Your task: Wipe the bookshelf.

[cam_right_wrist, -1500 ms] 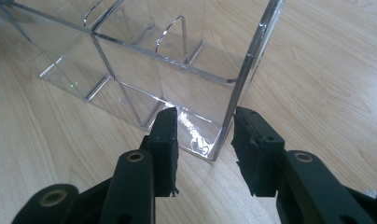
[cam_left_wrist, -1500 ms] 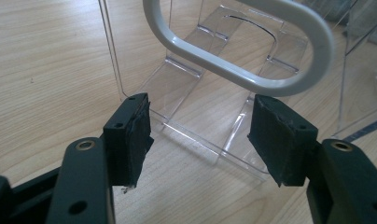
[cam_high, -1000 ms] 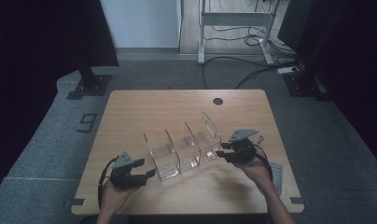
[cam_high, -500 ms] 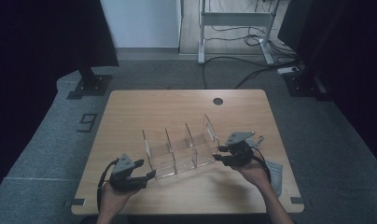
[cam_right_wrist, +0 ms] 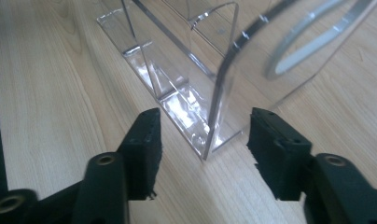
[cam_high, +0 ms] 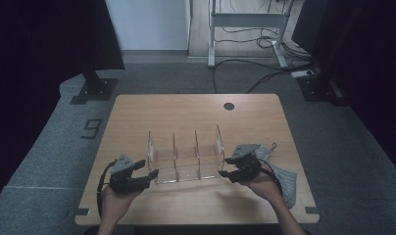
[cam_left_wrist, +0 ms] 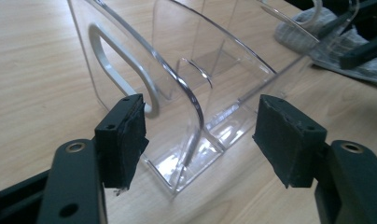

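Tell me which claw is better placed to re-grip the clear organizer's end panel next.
Probably the right claw: the clear organizer's end panel edge stands squarely between its jaws, which have just opened, pads off it. The left claw also straddles its end, but off-centre, panel nearer one pad.

A grey cloth [cam_high: 279, 171] lies on the wooden table [cam_high: 186, 110], right of centre.

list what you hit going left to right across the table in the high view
left gripper → clear acrylic divider rack → right gripper → grey cloth
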A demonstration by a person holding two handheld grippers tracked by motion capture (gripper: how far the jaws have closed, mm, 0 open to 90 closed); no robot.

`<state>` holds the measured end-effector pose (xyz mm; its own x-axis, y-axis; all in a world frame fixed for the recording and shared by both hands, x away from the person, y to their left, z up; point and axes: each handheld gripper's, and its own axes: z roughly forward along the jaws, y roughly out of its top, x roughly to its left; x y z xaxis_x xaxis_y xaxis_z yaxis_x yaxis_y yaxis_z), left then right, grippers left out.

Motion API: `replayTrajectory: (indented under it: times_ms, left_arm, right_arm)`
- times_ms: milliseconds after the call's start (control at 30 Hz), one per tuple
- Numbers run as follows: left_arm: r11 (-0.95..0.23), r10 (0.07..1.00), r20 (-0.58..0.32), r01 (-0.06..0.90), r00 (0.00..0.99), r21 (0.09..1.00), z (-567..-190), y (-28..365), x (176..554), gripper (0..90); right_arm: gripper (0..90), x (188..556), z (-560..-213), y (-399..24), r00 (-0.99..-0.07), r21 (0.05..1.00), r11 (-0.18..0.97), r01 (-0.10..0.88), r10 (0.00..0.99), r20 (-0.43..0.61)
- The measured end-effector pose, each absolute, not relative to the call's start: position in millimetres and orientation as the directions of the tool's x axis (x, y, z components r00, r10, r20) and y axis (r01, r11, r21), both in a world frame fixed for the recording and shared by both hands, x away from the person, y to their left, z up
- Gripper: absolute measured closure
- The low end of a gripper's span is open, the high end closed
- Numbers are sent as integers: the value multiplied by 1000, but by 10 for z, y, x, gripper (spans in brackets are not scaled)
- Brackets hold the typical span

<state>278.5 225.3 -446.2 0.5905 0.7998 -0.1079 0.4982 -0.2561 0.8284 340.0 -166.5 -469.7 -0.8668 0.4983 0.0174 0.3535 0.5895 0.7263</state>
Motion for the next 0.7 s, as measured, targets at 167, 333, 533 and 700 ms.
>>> replayTrajectory:
  times_ms: [167, 333, 533, 700]
  left_arm:
    - [-259, 818, -88, 499, 569, 827, -4370, 2189, 2844, 352]
    - [-273, 848, -58, 529, 526, 804, -4390, 2111, 2927, 396]
    - [-271, 880, -34, 559, 474, 784, -4425, 2126, 2959, 486]
    - [-271, 883, -38, 573, 469, 773, -4422, 2151, 2985, 556]
  right_arm:
    - [356, 3377, -4713, -1782, -851, 722, 581, 377, 524, 23]
    - [327, 3348, -4719, -1937, -829, 718, 572, 397, 559, 13]
    - [290, 3354, -4748, -2136, -785, 709, 547, 444, 620, 13]
    - [257, 3368, -4756, -2273, -742, 708, 527, 470, 671, -7]
